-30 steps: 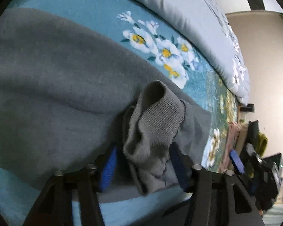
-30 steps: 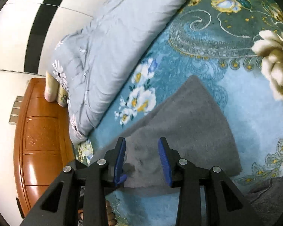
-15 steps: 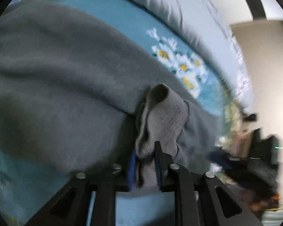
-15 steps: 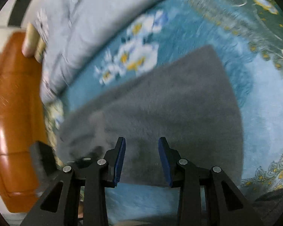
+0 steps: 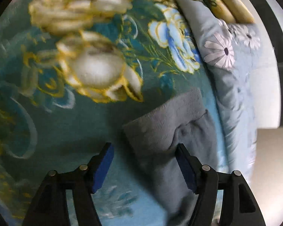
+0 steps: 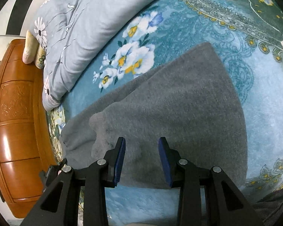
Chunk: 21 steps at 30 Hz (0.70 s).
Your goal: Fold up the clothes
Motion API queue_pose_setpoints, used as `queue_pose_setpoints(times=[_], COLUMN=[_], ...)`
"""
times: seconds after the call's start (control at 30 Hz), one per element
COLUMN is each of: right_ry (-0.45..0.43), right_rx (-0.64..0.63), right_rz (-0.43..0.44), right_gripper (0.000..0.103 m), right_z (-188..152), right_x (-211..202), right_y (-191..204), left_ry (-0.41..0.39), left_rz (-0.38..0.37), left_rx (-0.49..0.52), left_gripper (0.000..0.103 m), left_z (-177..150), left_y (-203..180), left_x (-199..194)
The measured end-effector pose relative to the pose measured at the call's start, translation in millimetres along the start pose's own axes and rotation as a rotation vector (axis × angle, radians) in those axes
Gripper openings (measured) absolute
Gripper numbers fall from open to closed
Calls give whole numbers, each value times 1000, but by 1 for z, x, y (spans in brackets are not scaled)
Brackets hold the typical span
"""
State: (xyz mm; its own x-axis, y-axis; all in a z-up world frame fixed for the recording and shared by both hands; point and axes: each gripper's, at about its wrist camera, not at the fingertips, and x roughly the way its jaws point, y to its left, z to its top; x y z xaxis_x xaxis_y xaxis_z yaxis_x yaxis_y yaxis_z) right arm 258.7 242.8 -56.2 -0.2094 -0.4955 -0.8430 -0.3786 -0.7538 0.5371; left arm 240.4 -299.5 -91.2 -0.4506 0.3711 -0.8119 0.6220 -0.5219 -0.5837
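Garment: grey knit (image 6: 179,101) lying flat on the bed's floral blanket (image 6: 258,101), already doubled over by the look of it, with a ribbed cuff (image 5: 188,103) turned back on top at the headboard end.
Left claw: (image 5: 144,166) wide open, empty, hovering over the garment's cuffed end; one pad over bare blanket, the other over grey cloth.
Right claw: (image 6: 141,160) jaws parted, nothing between them, poised just above the near hem of the garment.
Step in hand: looks like a regrasp for the next fold, each claw lining up on its own end.
Doing it well: bite all the layers at the very edge, not just the top one, and close both claws before lifting so the fold stays square; carry the hem low and lay it down, don't drop it.
Edges: quilt (image 6: 96,18) runs close along the far side of the garment; wooden headboard (image 6: 15,113) sits near the cuffed end.
Open room: plenty of bare blanket on the near side and beyond the far end, so I'd fold toward there, away from the quilt.
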Motion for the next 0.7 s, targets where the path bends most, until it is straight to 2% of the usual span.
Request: queue_pose_setpoints(times=[0.13,0.2,0.23,0.27,0.33,0.4,0.53,0.63,0.7], right_ry=[-10,-24,-30,-34,-41,-56,-101,-158,-225], right_rx=[-1,1,3,5,6,8,19,31,29], right_rz=[-2,9,17,21,24,31,81,115,143], right_gripper=[37,37,37,37,37,37,37,37,37], right_z=[-3,-4,-4,-4,-4,-5,-6,-9,-13], right_x=[-4,-8,-10,-11,-13,-17,-29,-48,-73], right_y=[-1,-3,-4,-4,-4,-4,-7,-7,-8], left_ry=[-49,-79,-83,-89,-111,-149,-173,-162,-145], left_rz=[1,5,21,45,88,90,-35,-119,-165], left_rx=[21,29,48,89,197,340,612,834,970], left_gripper=[70,54,37,30,25,24,23,23,23], left_z=[4,5,4,5,3,-8,-51,-111,-152], left_y=[-8,-12,-16,-22,-37,-68,-144,-201,-235], left_x=[13,14,14,10,-1,-19,-56,-68,-67])
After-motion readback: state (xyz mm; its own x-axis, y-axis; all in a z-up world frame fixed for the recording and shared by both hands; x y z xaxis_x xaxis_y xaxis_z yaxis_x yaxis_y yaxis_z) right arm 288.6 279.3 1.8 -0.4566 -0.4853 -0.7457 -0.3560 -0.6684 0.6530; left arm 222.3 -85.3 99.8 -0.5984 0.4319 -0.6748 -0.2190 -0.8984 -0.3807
